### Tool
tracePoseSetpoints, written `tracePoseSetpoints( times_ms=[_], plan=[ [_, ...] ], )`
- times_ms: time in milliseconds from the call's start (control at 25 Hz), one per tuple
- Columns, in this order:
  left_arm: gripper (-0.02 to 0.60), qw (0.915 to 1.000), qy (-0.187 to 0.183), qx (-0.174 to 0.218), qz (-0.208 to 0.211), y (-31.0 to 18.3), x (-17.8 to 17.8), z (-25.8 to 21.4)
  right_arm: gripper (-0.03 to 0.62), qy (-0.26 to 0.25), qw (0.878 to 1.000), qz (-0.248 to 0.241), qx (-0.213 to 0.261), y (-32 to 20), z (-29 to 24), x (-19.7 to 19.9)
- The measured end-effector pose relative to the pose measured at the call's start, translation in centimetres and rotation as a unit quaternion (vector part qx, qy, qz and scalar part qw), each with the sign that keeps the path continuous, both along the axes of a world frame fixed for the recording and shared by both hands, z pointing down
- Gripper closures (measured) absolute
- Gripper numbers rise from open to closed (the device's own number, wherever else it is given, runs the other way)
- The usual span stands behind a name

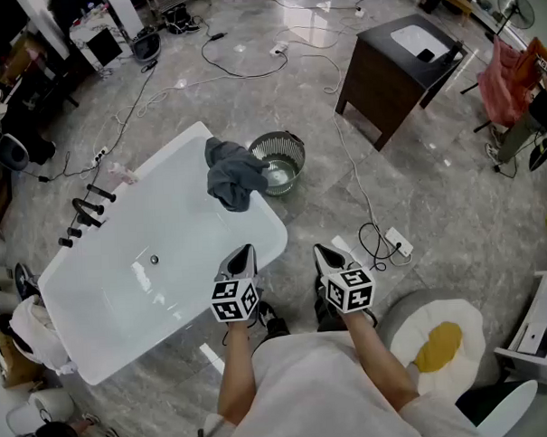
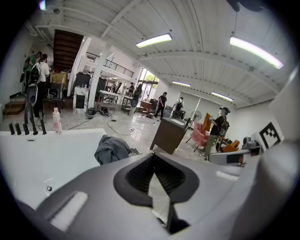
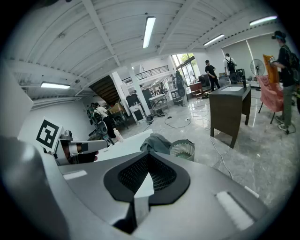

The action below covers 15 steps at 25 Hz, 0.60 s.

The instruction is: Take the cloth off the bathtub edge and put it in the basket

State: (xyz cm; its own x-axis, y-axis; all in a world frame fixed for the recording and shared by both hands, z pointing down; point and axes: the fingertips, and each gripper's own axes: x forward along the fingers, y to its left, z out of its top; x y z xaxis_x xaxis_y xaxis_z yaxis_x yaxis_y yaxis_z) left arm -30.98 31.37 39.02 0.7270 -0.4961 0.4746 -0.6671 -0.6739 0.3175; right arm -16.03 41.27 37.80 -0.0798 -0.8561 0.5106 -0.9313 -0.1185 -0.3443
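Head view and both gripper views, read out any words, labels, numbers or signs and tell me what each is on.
No text reads clearly in any view.
On the left gripper and right gripper, the cubes show only black-and-white square patterns, no letters or digits.
On the bathtub edge, the bottle has a label too small and blurred to read.

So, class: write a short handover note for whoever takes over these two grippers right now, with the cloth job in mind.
Both shut and empty: left tongs, right tongs, held by the bathtub at its near corner.
The cloth lies draped over the tub's far edge; the basket stands on the floor beside it.
Done: nothing.
Left: grip the cloth, lift it, drop it in the basket.
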Motion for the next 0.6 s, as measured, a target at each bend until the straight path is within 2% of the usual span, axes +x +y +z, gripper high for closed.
tracePoseSetpoints(
  times_ms=[120, 280, 480, 600],
  plan=[
    [0.523, 0.9998, -0.013, 0.005, 0.011, -0.3, -1.4, 0.3, 0.592, 0.001, 1.0, 0.011, 0.008, -0.8, 0.0, -1.6],
    [0.523, 0.9998, -0.013, 0.006, 0.015, -0.8, -1.5, 0.6, 0.592, 0.011, 1.0, 0.014, 0.013, -1.1, -0.3, -2.1],
    [0.523, 0.9996, -0.008, 0.007, 0.025, -1.1, -0.2, -0.1, 0.592, 0.015, 1.0, 0.022, 0.011, -0.9, -0.3, -1.0],
    [0.523, 0.9995, -0.007, 0.015, 0.026, -1.4, 1.4, -0.6, 0.592, -0.015, 0.999, 0.034, 0.035, -1.1, -0.7, 0.6]
  ],
)
